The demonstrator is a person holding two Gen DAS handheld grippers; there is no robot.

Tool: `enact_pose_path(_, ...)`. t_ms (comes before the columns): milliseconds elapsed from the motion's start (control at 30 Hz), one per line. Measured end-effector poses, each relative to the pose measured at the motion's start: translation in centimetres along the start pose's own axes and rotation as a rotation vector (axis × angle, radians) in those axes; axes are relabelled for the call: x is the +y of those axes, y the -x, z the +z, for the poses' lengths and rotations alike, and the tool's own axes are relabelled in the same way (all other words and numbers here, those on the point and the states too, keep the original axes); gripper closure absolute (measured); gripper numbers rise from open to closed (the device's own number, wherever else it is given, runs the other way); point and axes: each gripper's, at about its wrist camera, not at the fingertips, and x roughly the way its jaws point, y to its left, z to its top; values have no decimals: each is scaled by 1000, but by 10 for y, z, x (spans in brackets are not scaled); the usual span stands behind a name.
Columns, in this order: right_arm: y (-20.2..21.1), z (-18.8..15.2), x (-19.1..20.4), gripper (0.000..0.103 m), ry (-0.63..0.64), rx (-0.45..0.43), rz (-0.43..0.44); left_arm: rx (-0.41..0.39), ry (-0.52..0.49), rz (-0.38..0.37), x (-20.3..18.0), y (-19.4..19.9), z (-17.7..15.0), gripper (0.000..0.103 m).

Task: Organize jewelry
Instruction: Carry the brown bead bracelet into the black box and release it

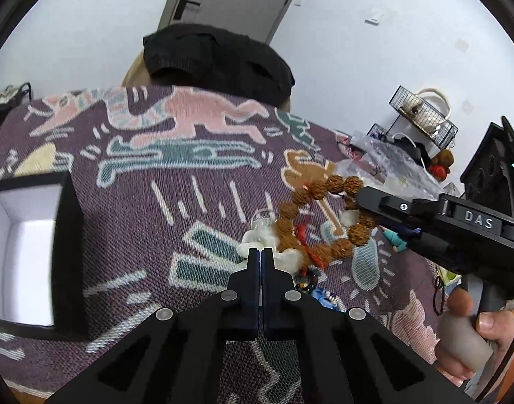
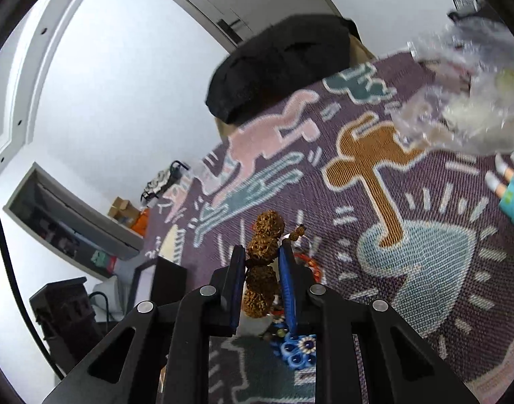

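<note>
My right gripper (image 2: 262,252) is shut on a bracelet of large brown carved seed beads (image 2: 262,259) and holds it above the patterned cloth. In the left wrist view the bracelet (image 1: 319,215) hangs as a loop from the right gripper (image 1: 361,198), with a red tassel below it. My left gripper (image 1: 260,254) is shut, its tips right in front of a white bead piece (image 1: 260,237) that lies on the cloth under the loop. Whether it pinches anything I cannot tell. A black box with a white inside (image 1: 25,249) stands open at the left.
The purple patterned cloth (image 1: 149,181) covers the table. A blue beaded piece (image 2: 299,350) lies under the right gripper. Crumpled clear plastic bags (image 1: 384,165), a small doll (image 2: 511,188) and a wire rack (image 1: 421,114) are at the right. A black garment (image 1: 216,57) lies at the far edge.
</note>
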Motion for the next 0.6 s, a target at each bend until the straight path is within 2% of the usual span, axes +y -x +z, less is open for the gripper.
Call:
enact_pose_path(267, 30, 0, 32, 82, 61, -97, 6, -82, -35, 36, -3, 43, 22, 103)
enact_pose_path(600, 40, 2, 83, 82, 143, -120, 87, -172, -88, 86, -1, 99, 43, 103)
